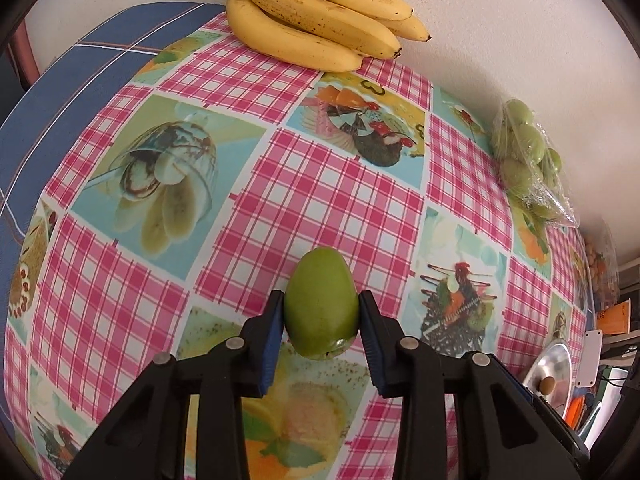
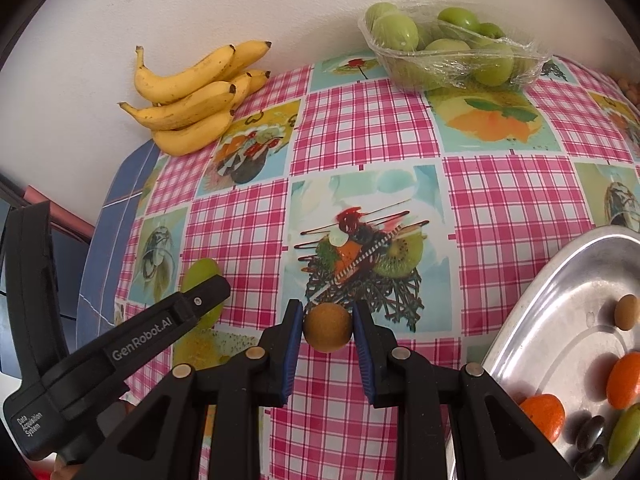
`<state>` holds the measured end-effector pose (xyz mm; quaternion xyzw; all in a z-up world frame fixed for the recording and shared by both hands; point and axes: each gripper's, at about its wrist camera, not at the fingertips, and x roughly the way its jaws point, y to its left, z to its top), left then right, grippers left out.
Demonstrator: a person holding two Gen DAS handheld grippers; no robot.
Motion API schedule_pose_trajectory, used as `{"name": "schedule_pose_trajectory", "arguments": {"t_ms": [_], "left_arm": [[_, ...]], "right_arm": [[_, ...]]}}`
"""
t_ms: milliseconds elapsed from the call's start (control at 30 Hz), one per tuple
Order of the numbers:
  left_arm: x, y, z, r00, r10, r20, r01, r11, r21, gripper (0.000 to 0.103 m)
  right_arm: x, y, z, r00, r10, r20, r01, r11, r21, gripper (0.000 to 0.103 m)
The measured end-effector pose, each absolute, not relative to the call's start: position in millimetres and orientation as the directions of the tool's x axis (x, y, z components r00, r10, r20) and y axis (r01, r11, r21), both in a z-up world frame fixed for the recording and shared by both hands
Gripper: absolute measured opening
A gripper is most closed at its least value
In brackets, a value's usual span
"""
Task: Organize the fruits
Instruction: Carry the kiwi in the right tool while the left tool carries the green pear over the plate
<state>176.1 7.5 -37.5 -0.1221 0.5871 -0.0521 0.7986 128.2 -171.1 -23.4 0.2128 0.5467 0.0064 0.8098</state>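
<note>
My left gripper (image 1: 321,306) is shut on a green oval fruit (image 1: 321,304), held just above the checked tablecloth (image 1: 320,200). In the right wrist view the left gripper (image 2: 202,300) shows at the left with the green fruit (image 2: 200,274) partly hidden behind its finger. My right gripper (image 2: 327,322) is shut on a small round brown fruit (image 2: 327,328). A metal tray (image 2: 532,312) at the right holds orange, brown, dark and green fruits.
A bunch of bananas (image 1: 316,16) lies at the back by the wall; it also shows in the right wrist view (image 2: 192,96). A wrapped pack of green fruits (image 2: 452,48) stands at the back right. A blue cloth (image 1: 80,80) covers the table's left edge.
</note>
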Motion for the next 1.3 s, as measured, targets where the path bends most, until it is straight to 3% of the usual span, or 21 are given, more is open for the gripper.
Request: {"name": "schedule_pose_trajectory", "arguments": {"t_ms": [900,1300], "left_arm": [[86,-1,34,0.415,-0.246,-0.876,-0.051,0.955,-0.292,0.038],[65,-12,40,0.420,-0.261,-0.869,-0.036,0.952,-0.303,0.038]], "right_arm": [[39,-173,37,0.462,0.212,-0.861,0.197,0.922,0.332,0.028],[13,-186,29,0.434,0.200,-0.879,0.244,0.913,0.328,0.028]]}}
